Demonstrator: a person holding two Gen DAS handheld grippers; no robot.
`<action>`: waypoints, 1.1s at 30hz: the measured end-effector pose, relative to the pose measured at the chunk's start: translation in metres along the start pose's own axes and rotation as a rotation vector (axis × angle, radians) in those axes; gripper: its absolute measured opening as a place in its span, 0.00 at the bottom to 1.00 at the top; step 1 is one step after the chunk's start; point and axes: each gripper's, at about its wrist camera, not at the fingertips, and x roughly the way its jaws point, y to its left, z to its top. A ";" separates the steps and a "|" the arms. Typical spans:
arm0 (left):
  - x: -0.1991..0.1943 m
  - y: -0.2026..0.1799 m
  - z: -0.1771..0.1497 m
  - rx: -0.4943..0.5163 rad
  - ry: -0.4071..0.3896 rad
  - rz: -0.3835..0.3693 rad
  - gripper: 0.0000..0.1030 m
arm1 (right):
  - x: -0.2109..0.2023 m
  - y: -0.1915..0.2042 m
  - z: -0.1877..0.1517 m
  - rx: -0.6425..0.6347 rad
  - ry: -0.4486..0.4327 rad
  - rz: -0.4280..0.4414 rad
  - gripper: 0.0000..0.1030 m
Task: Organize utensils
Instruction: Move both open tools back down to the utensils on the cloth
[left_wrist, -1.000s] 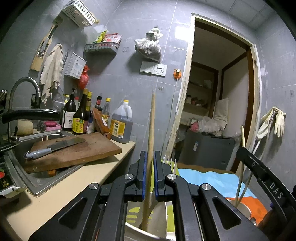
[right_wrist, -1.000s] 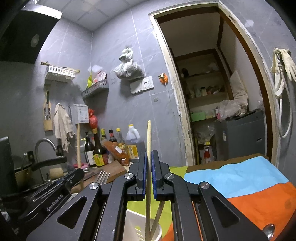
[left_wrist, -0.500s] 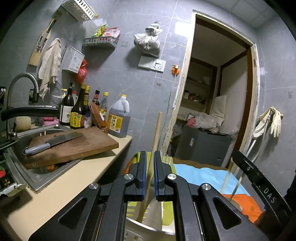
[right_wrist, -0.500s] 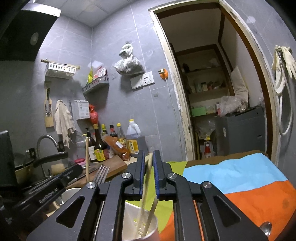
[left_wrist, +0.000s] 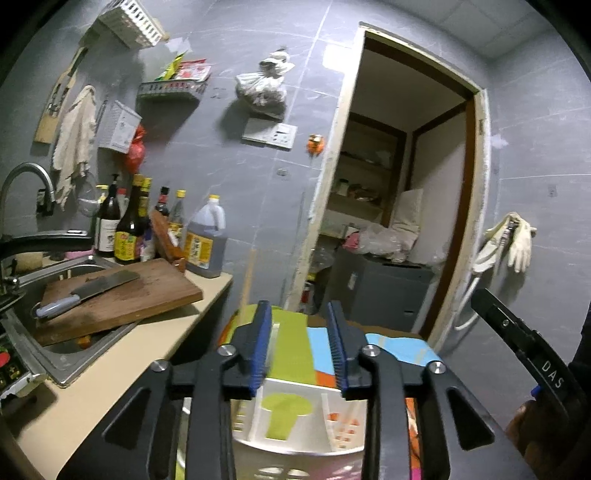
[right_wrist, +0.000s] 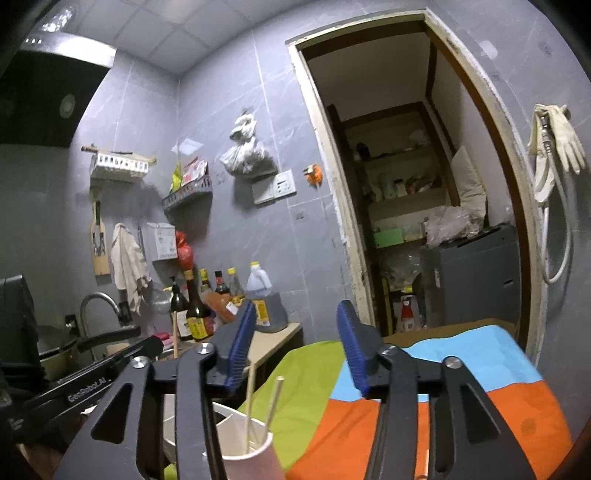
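My left gripper (left_wrist: 299, 347) hangs over a white slotted utensil holder (left_wrist: 295, 424), its jaws opening with nothing between the blue pads. A wooden chopstick (left_wrist: 245, 284) stands just left of its left finger, free of the pads. My right gripper (right_wrist: 295, 347) is also opening and empty, above a white cup (right_wrist: 251, 461) that holds two chopsticks (right_wrist: 251, 406) leaning in it. In the right wrist view the left gripper (right_wrist: 147, 347) shows at the left, with a chopstick (right_wrist: 174, 332) upright behind it.
A green, blue and orange cloth (right_wrist: 443, 398) covers the table. To the left, a counter (left_wrist: 155, 354) carries a cutting board (left_wrist: 147, 291) with a cleaver (left_wrist: 92, 290) over the sink (left_wrist: 62, 358), with bottles (left_wrist: 129, 225) behind. An open doorway (left_wrist: 399, 206) lies ahead.
Both grippers were shut on an upright chopstick each. Both have now let go, and the chopsticks have dropped into the holder and the cup. Both grippers have risen a little.
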 end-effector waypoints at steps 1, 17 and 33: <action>-0.001 -0.005 0.001 0.007 0.002 -0.011 0.30 | -0.005 -0.004 0.003 0.000 -0.003 -0.006 0.50; -0.011 -0.081 -0.017 0.120 0.056 -0.159 0.72 | -0.091 -0.061 0.025 -0.076 -0.005 -0.120 0.95; 0.007 -0.137 -0.073 0.251 0.236 -0.223 0.81 | -0.116 -0.112 -0.006 -0.126 0.155 -0.227 1.00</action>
